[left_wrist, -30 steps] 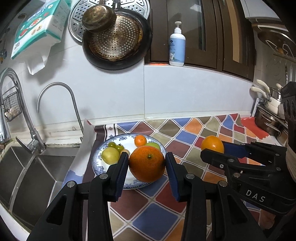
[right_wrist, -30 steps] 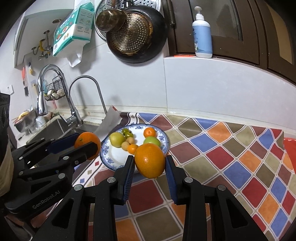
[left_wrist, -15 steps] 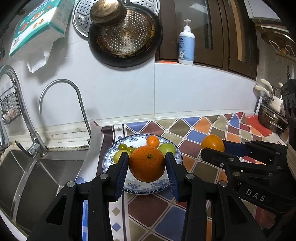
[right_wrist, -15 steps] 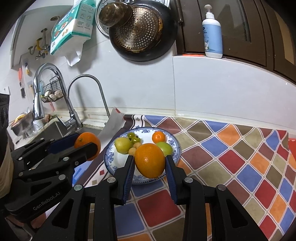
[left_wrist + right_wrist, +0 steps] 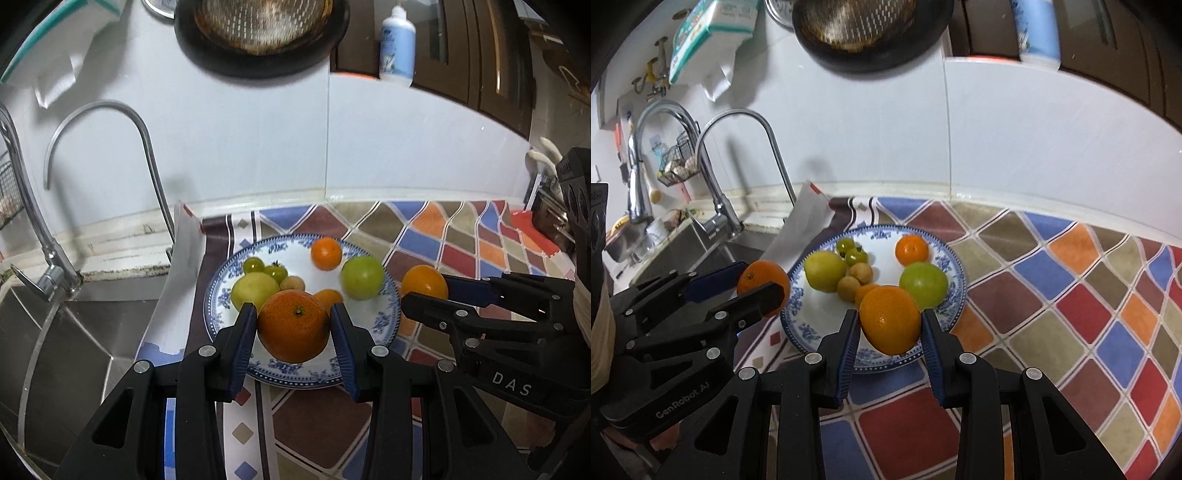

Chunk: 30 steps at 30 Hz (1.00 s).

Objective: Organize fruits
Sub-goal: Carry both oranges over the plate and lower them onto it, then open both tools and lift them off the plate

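Note:
My left gripper (image 5: 293,319) is shut on a large orange (image 5: 293,326), held just above the near half of a blue-patterned plate (image 5: 221,295). My right gripper (image 5: 890,325) is shut on a second, paler orange (image 5: 890,319) over the plate's (image 5: 798,325) near right rim. On the plate lie a yellow-green fruit (image 5: 254,291), a green apple (image 5: 362,277), a small tangerine (image 5: 325,253), small green tomatoes (image 5: 275,272) and small tan fruits (image 5: 860,272). Each gripper shows in the other's view: the right one (image 5: 424,286), the left one (image 5: 762,282).
A steel sink (image 5: 55,343) with curved taps (image 5: 147,155) lies left of the plate. The counter wears a colourful diamond-patterned cloth (image 5: 1071,306). A dark colander pan (image 5: 258,33) hangs on the white wall, with a soap bottle (image 5: 397,44) on a ledge. Pots (image 5: 546,218) stand far right.
Both grippers have moved forward and down toward the plate, each still holding its orange. The plate now looks larger and sits right under the held fruits.

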{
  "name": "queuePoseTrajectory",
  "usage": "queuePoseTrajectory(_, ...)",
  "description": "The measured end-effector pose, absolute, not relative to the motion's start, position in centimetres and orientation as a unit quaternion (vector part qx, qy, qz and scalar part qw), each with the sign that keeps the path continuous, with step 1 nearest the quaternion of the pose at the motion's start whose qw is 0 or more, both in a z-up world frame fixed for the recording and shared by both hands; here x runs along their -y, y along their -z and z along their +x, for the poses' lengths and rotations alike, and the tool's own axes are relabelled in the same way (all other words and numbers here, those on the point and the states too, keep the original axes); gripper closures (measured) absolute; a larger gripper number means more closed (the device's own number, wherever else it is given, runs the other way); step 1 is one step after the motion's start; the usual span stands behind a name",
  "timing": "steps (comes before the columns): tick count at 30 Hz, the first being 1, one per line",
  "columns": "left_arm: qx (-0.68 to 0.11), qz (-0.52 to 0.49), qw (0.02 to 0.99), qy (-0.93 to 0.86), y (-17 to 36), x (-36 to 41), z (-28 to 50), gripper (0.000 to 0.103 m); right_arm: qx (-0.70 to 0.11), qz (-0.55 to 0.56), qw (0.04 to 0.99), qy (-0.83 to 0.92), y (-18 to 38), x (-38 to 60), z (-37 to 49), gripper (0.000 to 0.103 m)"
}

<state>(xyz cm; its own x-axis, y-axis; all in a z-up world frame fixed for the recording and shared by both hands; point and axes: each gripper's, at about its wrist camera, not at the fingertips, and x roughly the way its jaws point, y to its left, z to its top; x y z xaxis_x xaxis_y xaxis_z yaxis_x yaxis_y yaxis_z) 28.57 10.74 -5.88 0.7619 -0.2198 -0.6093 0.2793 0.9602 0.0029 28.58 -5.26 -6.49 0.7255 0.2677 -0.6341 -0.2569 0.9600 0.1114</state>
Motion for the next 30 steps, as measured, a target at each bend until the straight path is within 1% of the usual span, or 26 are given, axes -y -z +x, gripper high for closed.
queuePoseTrajectory(8, -0.352, 0.047, 0.924, 0.14, 8.6, -11.1, 31.0, 0.062, -0.376, 0.013, 0.915, -0.149, 9.0, 4.4, 31.6, 0.069)
queuePoseTrajectory(19, -0.367, 0.044, 0.916, 0.153, 10.4, -11.2, 33.3, 0.062, -0.397, 0.001, 0.907, -0.143, 10.7, 3.4, 33.5, 0.068)
queuePoseTrajectory(21, -0.361, 0.049, 0.919, 0.152, 10.2, -11.1, 33.3, 0.059, -0.397, -0.001, 0.907, -0.139, 10.7, 3.4, 33.7, 0.067)
queuePoseTrajectory(22, -0.358, 0.051, 0.92, 0.15, 10.0, -11.1, 33.2, 0.055, -0.396, -0.001, 0.908, -0.139, 10.7, 3.5, 33.7, 0.066)
queuePoseTrajectory(24, -0.352, 0.053, 0.923, 0.144, 9.6, -11.2, 32.9, 0.054, -0.392, -0.001, 0.91, -0.135, 10.5, 3.7, 33.5, 0.063)
queuePoseTrajectory(27, -0.345, 0.053, 0.928, 0.134, 8.8, -11.3, 32.0, 0.052, -0.383, -0.002, 0.915, -0.13, 9.9, 4.1, 32.8, 0.063)
queuePoseTrajectory(30, -0.333, 0.051, 0.934, 0.119, 7.7, -11.5, 30.6, 0.047, -0.37, -0.003, 0.921, -0.121, 9.0, 4.5, 31.6, 0.063)
